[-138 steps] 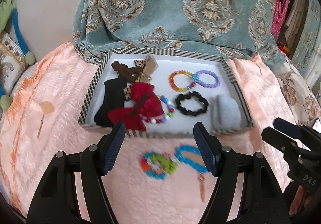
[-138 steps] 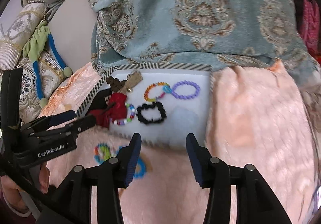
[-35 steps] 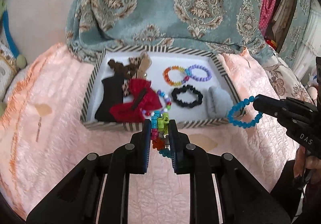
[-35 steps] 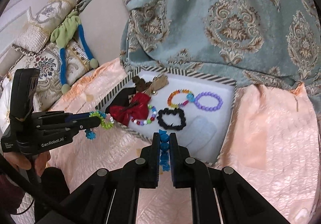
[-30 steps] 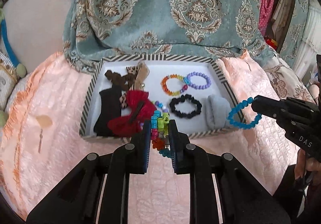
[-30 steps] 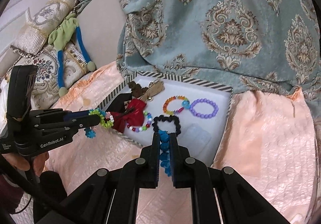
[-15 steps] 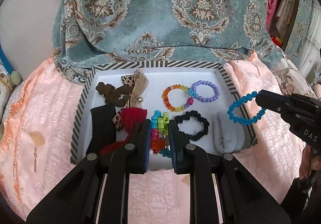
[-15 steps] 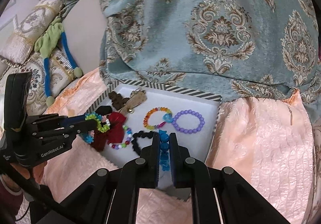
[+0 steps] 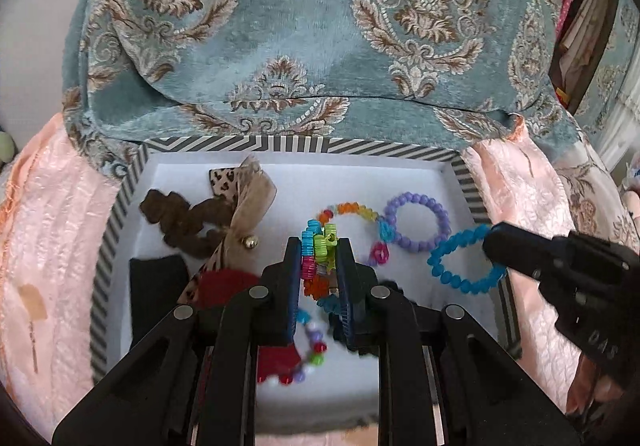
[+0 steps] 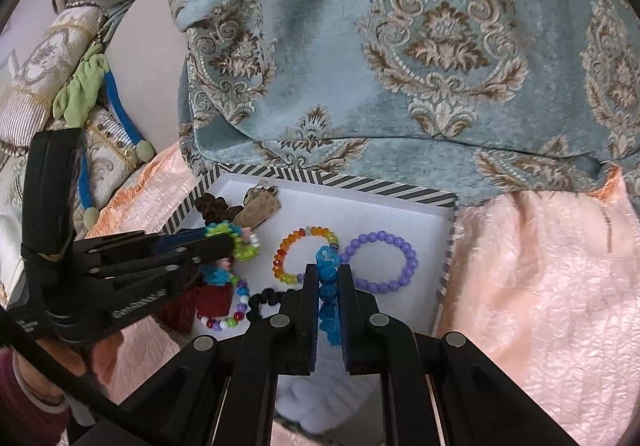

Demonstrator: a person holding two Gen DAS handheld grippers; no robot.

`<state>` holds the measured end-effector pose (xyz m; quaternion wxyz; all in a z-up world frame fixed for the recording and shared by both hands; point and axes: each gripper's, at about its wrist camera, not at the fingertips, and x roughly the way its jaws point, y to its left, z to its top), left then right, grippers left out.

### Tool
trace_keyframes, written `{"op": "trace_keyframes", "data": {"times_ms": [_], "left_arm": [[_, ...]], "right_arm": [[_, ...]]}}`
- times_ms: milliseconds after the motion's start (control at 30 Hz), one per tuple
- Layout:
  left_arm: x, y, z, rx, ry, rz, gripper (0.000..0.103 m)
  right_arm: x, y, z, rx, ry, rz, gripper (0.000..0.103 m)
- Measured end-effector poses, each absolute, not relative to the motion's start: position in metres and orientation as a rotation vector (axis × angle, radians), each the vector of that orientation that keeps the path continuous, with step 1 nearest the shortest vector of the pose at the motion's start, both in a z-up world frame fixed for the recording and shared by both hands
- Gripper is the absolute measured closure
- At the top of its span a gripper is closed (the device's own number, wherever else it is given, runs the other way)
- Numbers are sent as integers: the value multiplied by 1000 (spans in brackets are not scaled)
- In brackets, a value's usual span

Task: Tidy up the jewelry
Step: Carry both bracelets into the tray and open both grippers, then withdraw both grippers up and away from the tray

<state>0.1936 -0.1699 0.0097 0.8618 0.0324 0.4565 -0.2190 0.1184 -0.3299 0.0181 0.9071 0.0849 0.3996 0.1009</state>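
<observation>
Bracelet [image 9: 464,263] loop faces the left camera (upright).

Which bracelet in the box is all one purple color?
The purple bead bracelet, lying at the right side of the striped box. The rainbow bracelet touching it is many colors, and the black one is dark.

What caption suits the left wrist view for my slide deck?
Left gripper holds a multicolour coil bracelet over the striped tray; right gripper brings a blue bead bracelet.
</observation>
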Motion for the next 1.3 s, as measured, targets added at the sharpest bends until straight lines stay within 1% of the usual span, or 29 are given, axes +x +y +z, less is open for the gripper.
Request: {"op": "trace_keyframes", "data": {"times_ms": [200, 467, 600, 667, 700, 733, 767, 867, 1000, 1133, 1267, 1300], "left_arm": [[215, -172, -15, 57, 1008, -421, 87], [216, -166, -38, 77, 1035, -387, 87], [214, -169, -42, 105, 1036, -384, 87], [214, -168, -44, 108, 1042, -375, 86], [214, -169, -44, 107, 1040, -372, 84], [214, -169, -44, 108, 1039, -368, 78], [213, -168, -44, 105, 1041, -368, 69], [211, -167, -42, 97, 1037, -376, 54], [206, -168, -39, 103, 1020, -377, 50], [201, -166, -34, 100, 1007, -374, 46], [193, -162, -26, 99, 985, -363, 46], [191, -160, -23, 98, 981, -360, 46]], "right_arm": [[139, -336, -4, 219, 877, 208, 95], [141, -352, -41, 207, 967, 157, 95], [137, -346, -43, 151, 979, 155, 95], [134, -342, -42, 120, 986, 158, 95], [133, -342, -42, 117, 987, 159, 95], [132, -343, -43, 118, 987, 157, 95], [133, -343, -43, 123, 989, 155, 95], [133, -347, -43, 155, 988, 156, 95], [129, -349, -39, 161, 977, 141, 89], [123, -351, -38, 188, 962, 132, 87], [116, -351, -33, 213, 948, 118, 85], [114, -351, -31, 217, 943, 117, 82]]}}
